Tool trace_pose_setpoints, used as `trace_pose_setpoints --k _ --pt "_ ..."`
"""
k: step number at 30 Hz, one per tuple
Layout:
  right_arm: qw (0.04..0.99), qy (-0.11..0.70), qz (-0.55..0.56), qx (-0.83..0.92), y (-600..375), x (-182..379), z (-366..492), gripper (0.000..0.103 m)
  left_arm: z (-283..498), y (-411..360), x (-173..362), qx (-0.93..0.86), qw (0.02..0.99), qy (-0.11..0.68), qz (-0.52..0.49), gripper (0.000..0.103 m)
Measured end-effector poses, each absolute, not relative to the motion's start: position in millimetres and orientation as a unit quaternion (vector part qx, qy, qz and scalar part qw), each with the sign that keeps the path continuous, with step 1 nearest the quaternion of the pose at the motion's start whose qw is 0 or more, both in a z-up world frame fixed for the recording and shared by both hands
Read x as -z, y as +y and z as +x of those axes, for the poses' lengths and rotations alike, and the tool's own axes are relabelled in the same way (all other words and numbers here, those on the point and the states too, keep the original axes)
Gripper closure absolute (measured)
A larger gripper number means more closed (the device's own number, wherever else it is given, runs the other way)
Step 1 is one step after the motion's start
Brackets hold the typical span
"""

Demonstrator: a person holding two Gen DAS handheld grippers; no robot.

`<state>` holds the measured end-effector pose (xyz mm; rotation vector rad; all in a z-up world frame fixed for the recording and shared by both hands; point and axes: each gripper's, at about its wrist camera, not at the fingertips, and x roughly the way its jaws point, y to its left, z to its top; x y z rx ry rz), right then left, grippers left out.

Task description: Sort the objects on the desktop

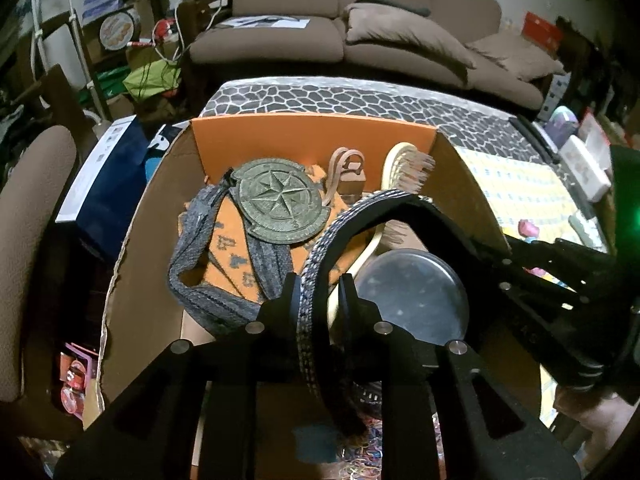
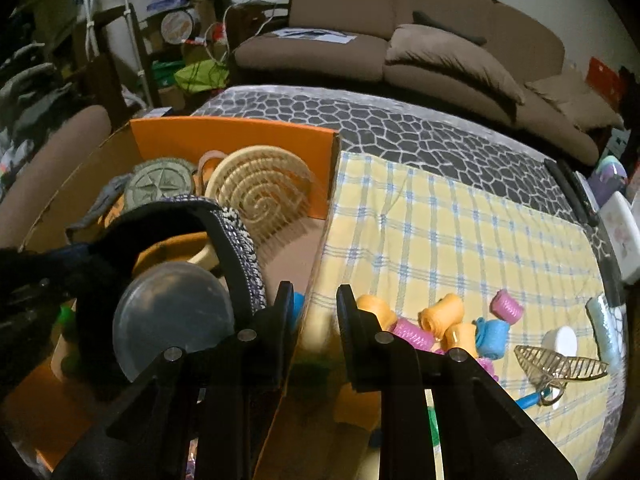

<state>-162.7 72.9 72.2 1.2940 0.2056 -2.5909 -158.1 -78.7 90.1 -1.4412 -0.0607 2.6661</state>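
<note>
My left gripper [image 1: 318, 294] pinches the headband [image 1: 352, 216], its fingers closed onto the beaded band, which arches over the box [image 1: 132, 280] above the round lid [image 1: 412, 300] and brush [image 1: 404, 168]. My right gripper [image 2: 311, 304] hangs partly open with nothing in it, at the box wall beside the cloth [image 2: 460, 232] where the curlers [image 2: 444, 316] lie. If I let go here, the headband could perch on the lid and tip out, or its free end could snag the brush bristles. A thin-edge pinch could also slip and twist.
</note>
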Motion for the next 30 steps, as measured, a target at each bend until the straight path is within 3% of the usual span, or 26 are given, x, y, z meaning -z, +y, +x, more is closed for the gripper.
trace_pose_setpoints --k 5,8,12,15,19,22,25,30 --pt "0.135 0.032 0.446 0.884 83 -83 -162 0.080 -159 -83 -89 -0.877 0.057 -0.036 -0.476 0.085" --pt "0.139 0.020 0.434 0.890 90 -96 -159 0.066 -158 -83 -94 -0.880 0.057 -0.036 -0.471 0.084" --pt "0.140 0.020 0.419 0.897 96 -112 -153 0.063 -157 -85 -94 -0.881 0.056 -0.037 -0.469 0.077" --pt "0.146 0.017 0.420 0.896 100 -115 -149 0.057 -156 -92 -97 -0.883 0.050 -0.047 -0.465 0.068" --pt "0.147 0.023 0.423 0.894 104 -115 -143 0.050 -152 -104 -110 -0.891 0.052 -0.075 -0.445 0.048" --pt "0.146 0.021 0.424 0.894 112 -116 -141 0.041 -150 -104 -114 -0.893 0.056 -0.077 -0.439 0.046" --pt "0.141 0.013 0.425 0.894 119 -116 -141 0.031 -150 -100 -115 -0.894 0.060 -0.070 -0.439 0.036" --pt "0.129 0.004 0.433 0.892 132 -112 -141 0.026 -148 -90 -116 -0.894 0.060 -0.057 -0.441 0.035"
